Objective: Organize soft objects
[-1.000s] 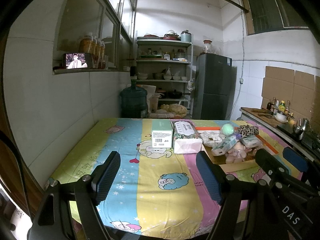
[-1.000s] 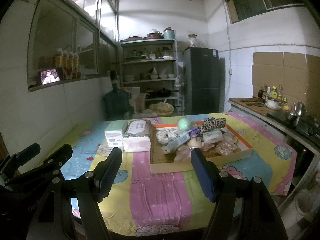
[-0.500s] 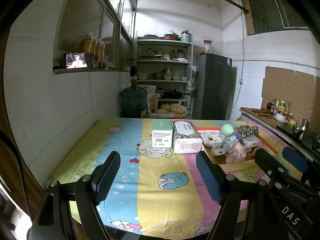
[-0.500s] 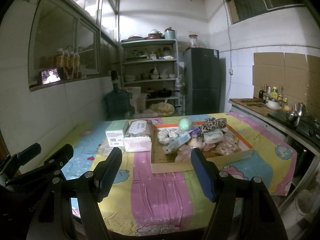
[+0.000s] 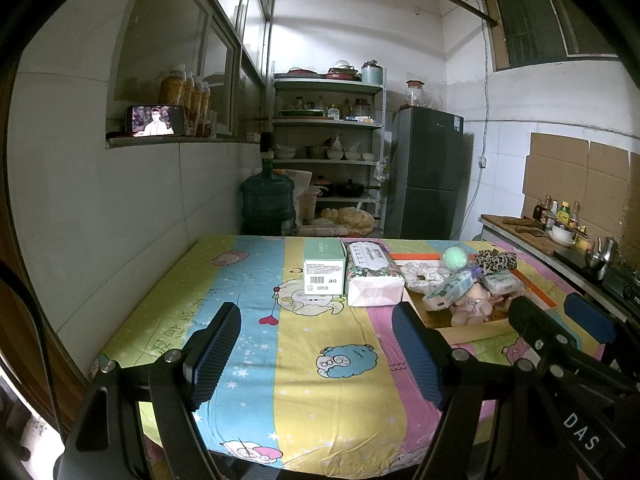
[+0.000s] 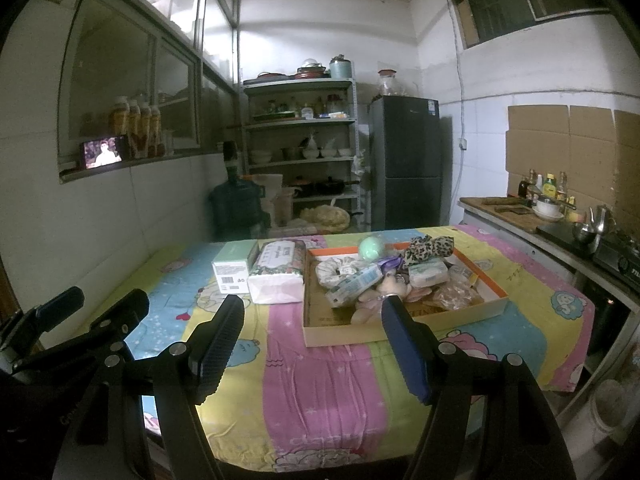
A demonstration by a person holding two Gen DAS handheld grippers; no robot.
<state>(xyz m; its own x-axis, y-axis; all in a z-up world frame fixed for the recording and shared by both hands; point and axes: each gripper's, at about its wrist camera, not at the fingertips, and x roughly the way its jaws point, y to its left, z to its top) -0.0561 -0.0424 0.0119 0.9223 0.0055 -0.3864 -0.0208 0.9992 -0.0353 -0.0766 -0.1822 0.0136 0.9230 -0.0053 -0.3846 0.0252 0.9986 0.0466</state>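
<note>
Left gripper [image 5: 316, 344] jaws apart, right gripper [image 6: 312, 336] jaws apart, both empty, cardboard tray [image 6: 404, 330] of soft items centre frame, 2 boxes [image 6: 256, 270] left of it

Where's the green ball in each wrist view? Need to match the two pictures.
Left wrist: green ball sits right of centre, at the far end of the cardboard tray, just left of the leopard-print scrunchie.
Right wrist: green ball sits just right of centre, at the tray's far edge, left of the same scrunchie.
Shared landmark: the floral tissue pack left of the tray.
</note>
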